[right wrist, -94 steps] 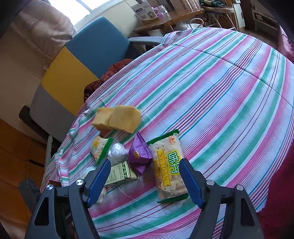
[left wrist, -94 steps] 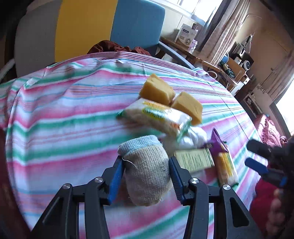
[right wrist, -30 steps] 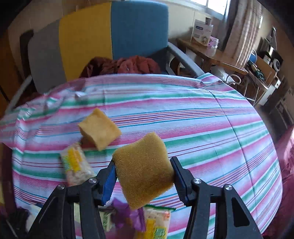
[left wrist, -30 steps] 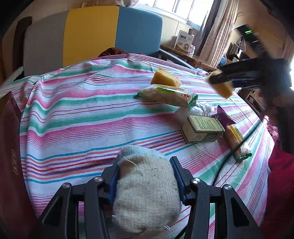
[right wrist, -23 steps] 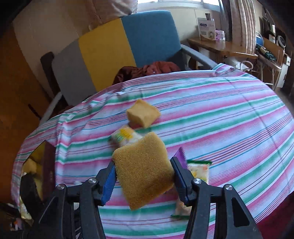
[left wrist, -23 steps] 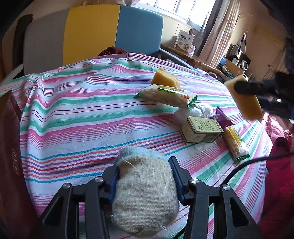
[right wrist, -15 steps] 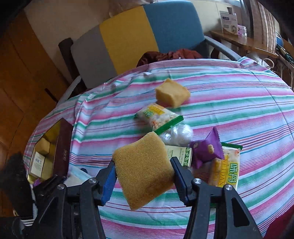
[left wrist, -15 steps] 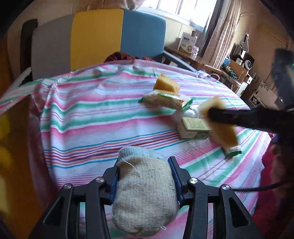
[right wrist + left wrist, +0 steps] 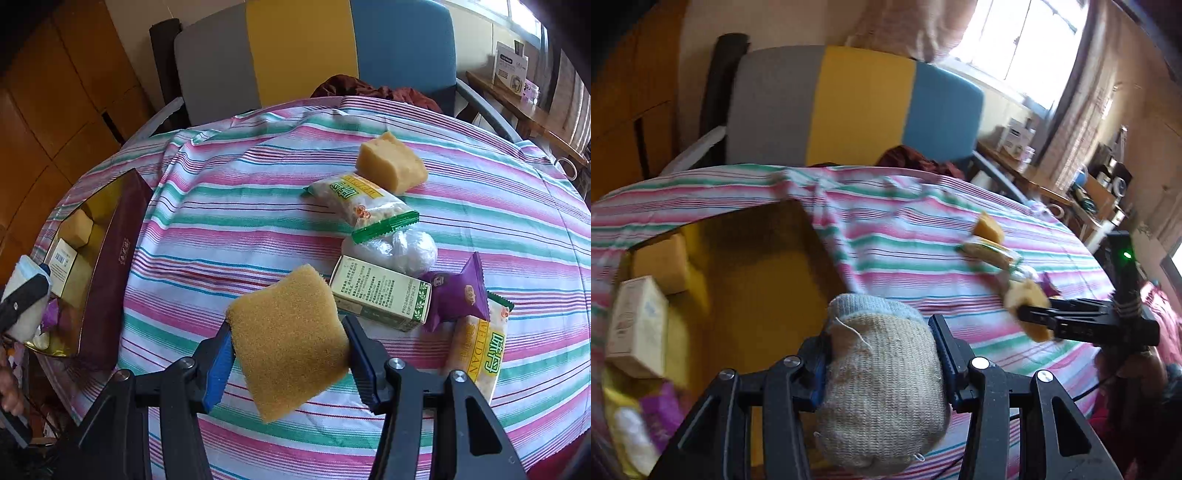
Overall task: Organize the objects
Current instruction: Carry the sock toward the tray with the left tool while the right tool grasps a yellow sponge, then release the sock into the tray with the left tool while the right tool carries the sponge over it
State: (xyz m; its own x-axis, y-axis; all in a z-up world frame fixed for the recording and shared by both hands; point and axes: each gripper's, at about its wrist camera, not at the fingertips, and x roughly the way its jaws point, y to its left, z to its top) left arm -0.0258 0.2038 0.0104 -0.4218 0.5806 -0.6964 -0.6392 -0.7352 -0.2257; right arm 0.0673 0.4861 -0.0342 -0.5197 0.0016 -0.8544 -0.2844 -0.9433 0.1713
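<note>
While we carry a load in each hand, the nearest risk sits right between the jaws. Our left tool (image 9: 879, 365) is closed on a rolled knitted sock (image 9: 882, 384), having tightened a little on it just now; the sock bulges out past the pads on both ends, so a soft roll like this could squirm loose if we tip it further. It hangs near the open box (image 9: 768, 280), over the box's near right corner, not squarely above the yellow interior, so a release here could land it on the rim or let it roll onto the striped surface (image 9: 905, 236).

Our right tool (image 9: 288, 354) clamps a yellow sponge (image 9: 288, 339) by two edges, with most of it sticking out below and ahead of the pads; it hangs above the cloth, well apart from the box. A sponge gripped that shallowly may twist or pop out on a quick swing.

Further along, the green carton (image 9: 380, 295) lies just beyond the sponge, with the purple packet (image 9: 458, 291) and snack bag (image 9: 476, 350) beside it; a low pass could sweep them toward the edge.

Inside the box, a yellow block (image 9: 661, 262) and a pale carton (image 9: 639, 328) already fill the left side, and other items crowd the near corner, so we judge that both tools converging there could collide or drop things on top of one another.
</note>
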